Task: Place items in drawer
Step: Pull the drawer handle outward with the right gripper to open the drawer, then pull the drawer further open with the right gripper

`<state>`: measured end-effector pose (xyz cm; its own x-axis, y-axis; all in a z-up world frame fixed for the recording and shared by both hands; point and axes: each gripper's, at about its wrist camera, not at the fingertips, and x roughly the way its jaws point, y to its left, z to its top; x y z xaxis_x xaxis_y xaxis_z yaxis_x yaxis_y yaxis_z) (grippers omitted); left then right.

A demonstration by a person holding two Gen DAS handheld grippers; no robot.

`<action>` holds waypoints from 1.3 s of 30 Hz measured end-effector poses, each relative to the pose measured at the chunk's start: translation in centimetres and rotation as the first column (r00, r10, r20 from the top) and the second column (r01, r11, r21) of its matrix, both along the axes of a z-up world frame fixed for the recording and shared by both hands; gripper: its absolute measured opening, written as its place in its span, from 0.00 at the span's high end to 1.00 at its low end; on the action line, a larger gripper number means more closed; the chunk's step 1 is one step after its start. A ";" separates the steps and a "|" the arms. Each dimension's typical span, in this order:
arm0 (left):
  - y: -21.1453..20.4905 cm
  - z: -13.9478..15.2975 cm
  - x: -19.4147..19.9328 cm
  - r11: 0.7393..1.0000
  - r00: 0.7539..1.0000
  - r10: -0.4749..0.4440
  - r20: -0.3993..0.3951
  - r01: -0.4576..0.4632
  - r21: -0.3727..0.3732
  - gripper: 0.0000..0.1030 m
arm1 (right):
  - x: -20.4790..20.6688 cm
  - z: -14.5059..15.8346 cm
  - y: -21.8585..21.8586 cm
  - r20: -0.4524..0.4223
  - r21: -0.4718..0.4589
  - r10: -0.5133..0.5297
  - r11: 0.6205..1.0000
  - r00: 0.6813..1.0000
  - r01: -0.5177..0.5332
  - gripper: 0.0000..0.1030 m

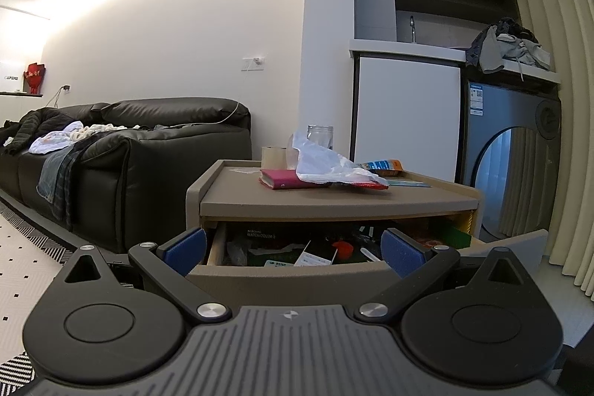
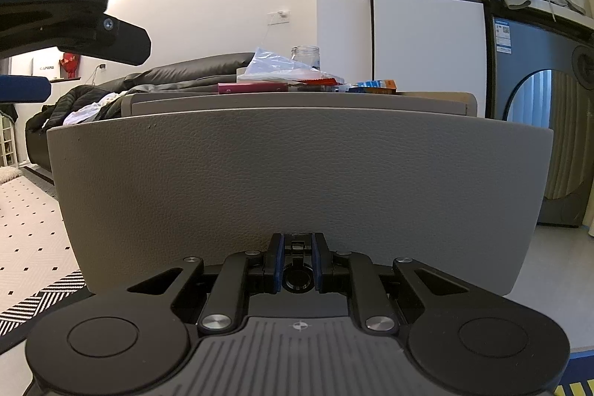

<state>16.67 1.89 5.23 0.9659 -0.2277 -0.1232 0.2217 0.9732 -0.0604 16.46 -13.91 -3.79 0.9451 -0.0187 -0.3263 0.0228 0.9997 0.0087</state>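
Below the worktop, the drawer stands open, cluttered; notebook and bag remain above. Left hand-held gripper spread wide, empty; right hand-held gripper clamps the drawer's handle.

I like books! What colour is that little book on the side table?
The small closed book is pinkish-magenta, clearest in the left wrist view.

Your worktop: low grey-brown side table with raised rim, standing beside black sofa. On it you see pink notebook lying flat near middle. White plastic bag lies over notebook right end and over red packet. Behind, tape roll and clear glass jar stand upright at back edge. At right, blue-orange packet lies flat. Under worktop, drawer is pulled open, full of small mixed items.
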 end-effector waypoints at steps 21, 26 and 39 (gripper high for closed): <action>-0.2 0.4 -0.9 1.000 1.000 -0.018 0.013 0.017 0.014 0.00 | -2.5 0.4 -0.1 -0.016 0.015 0.008 1.000 1.000 -0.008 0.84; -0.4 0.4 -1.1 1.000 1.000 -0.019 0.014 0.018 0.022 0.00 | -2.9 0.6 -0.1 -0.016 0.012 0.011 1.000 1.000 -0.011 0.84; -0.9 0.5 -0.9 0.999 1.000 -0.023 0.014 0.023 0.026 0.00 | -3.6 0.7 -0.4 -0.020 0.028 0.017 0.999 1.000 -0.016 0.84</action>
<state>15.73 0.96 5.73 0.9622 -0.2468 -0.1151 0.2448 0.9691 -0.0319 12.83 -14.36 -3.05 0.9385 0.0061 -0.3452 0.0067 0.9993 0.0359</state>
